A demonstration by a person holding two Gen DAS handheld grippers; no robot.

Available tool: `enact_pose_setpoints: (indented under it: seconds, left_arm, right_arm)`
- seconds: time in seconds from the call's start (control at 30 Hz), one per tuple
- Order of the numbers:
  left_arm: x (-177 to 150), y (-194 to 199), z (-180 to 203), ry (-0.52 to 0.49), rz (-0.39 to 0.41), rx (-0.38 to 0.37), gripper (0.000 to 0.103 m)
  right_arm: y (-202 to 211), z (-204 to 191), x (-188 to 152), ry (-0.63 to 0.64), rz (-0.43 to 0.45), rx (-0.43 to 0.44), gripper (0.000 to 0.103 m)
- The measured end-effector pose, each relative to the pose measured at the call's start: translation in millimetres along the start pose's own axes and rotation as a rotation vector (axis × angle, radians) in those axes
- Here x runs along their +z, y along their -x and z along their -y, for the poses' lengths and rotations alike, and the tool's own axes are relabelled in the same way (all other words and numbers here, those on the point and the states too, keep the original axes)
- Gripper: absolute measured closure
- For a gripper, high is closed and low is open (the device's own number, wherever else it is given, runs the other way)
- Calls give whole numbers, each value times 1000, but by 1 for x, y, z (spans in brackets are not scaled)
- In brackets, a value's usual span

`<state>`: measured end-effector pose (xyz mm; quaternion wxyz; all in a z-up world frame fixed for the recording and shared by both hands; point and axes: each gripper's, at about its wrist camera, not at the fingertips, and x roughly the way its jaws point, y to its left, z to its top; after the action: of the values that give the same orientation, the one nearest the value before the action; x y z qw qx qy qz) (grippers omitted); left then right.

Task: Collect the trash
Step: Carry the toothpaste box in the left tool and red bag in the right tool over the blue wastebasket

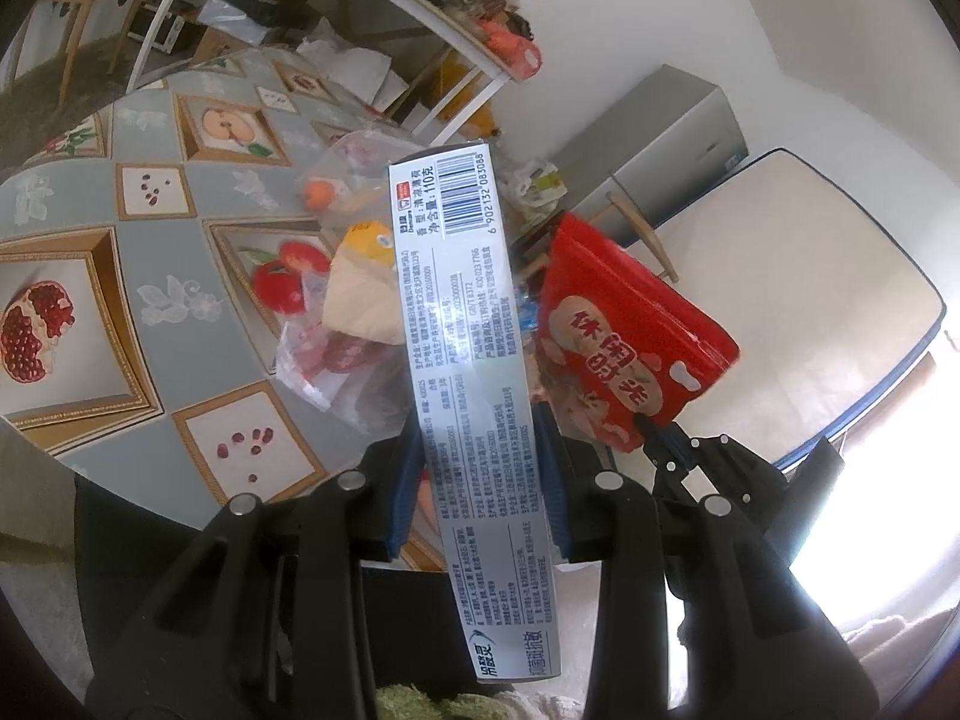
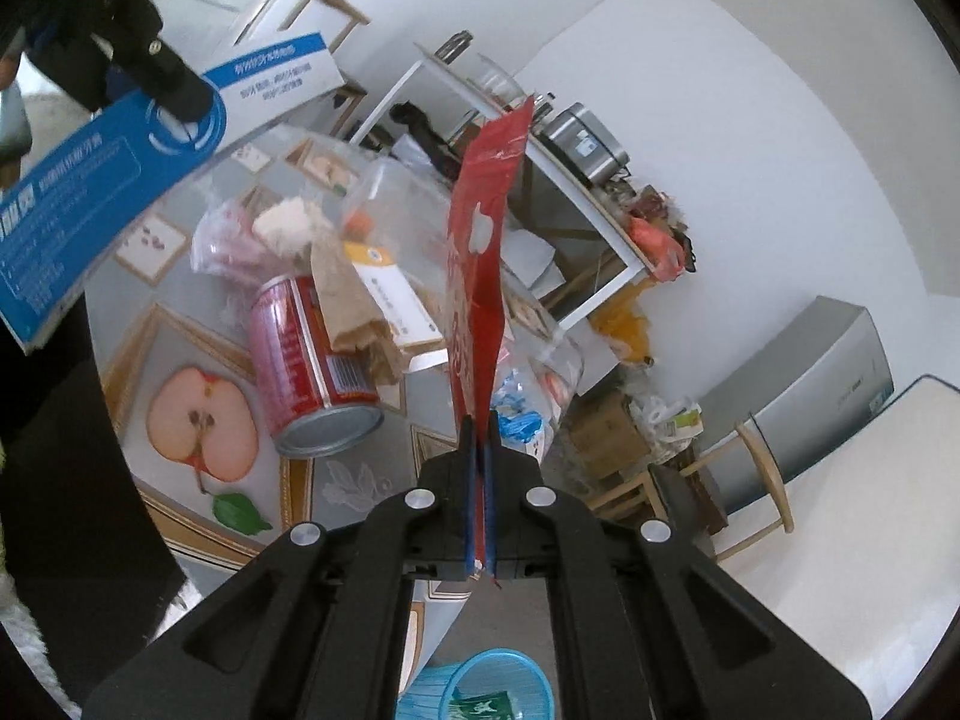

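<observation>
Right wrist view: the right gripper (image 2: 480, 438) angles down over the worktop (image 2: 354, 486), fingers (image 2: 465, 480) clamped on a flat red snack pouch (image 2: 480, 228) standing edge-on above it. The left gripper (image 1: 477, 480) is lifted too, its fingers pressed on a long silver-blue toothpaste box (image 1: 465, 324). Below the worktop's edge, a blue mesh bin (image 2: 432, 690) holds a green wrapper (image 2: 483, 708).

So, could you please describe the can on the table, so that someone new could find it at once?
Start at the table with the fruit-picture cloth and find the big halved apple printed on it. Just right of that apple lies the red can, on its side with its silver end toward the camera. It is the only metal thing in the pile; its neighbours are paper and clear plastic bags.
</observation>
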<state>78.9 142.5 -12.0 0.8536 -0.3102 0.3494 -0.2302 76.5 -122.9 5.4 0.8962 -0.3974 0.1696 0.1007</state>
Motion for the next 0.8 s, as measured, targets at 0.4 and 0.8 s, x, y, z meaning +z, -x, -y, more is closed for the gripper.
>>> enact_pose_setpoints:
  seconds: [0.4,0.8]
  left_arm:
    - [7,6,60,-128,18,-90,72]
    - [3,-52,88,-91,-119,-203,72]
  right_arm:
    - [53,25,10,-112,95,-55,101]
    - [72,65,-26,-301,46,-120,101]
